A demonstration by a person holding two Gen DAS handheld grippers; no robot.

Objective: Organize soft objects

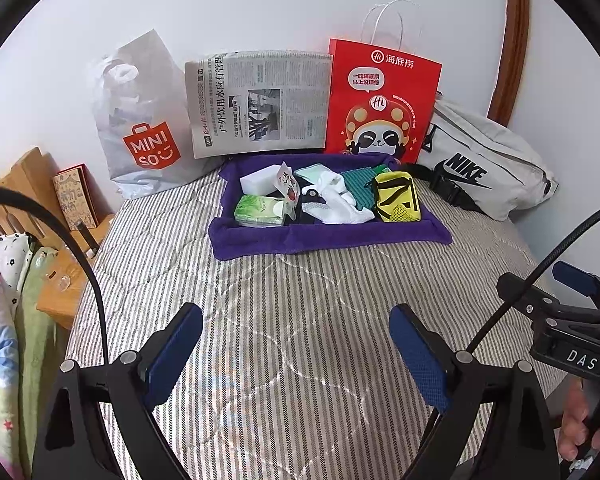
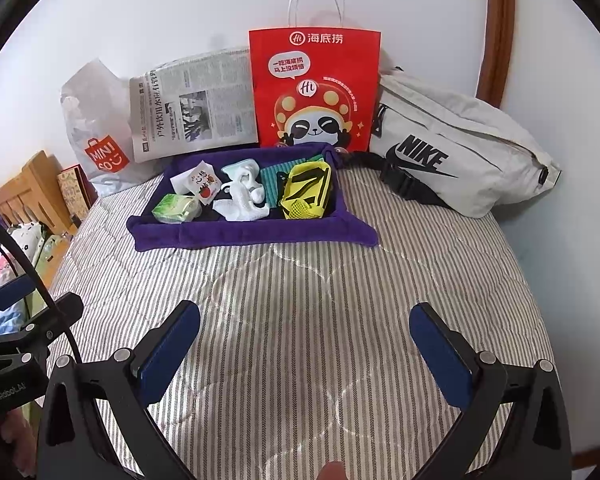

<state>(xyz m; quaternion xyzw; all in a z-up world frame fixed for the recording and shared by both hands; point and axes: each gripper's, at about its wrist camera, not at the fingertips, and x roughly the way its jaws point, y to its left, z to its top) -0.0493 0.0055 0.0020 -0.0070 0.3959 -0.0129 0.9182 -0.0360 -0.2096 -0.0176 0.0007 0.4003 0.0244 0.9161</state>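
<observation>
Both grippers hovered low over the striped bedspread [image 2: 300, 280], empty; the left gripper [image 1: 296, 356] and the right gripper [image 2: 304, 360] each had blue-padded fingers spread wide apart; at twelve o'clock lay a purple cloth tray [image 2: 252, 236] holding a green tissue pack [image 2: 176, 208], white socks [image 2: 244, 200] and a yellow pouch [image 2: 306, 196]; behind it stood a red paper bag [image 2: 316, 88], with a grey Nike bag [image 2: 460, 152] at two o'clock.
</observation>
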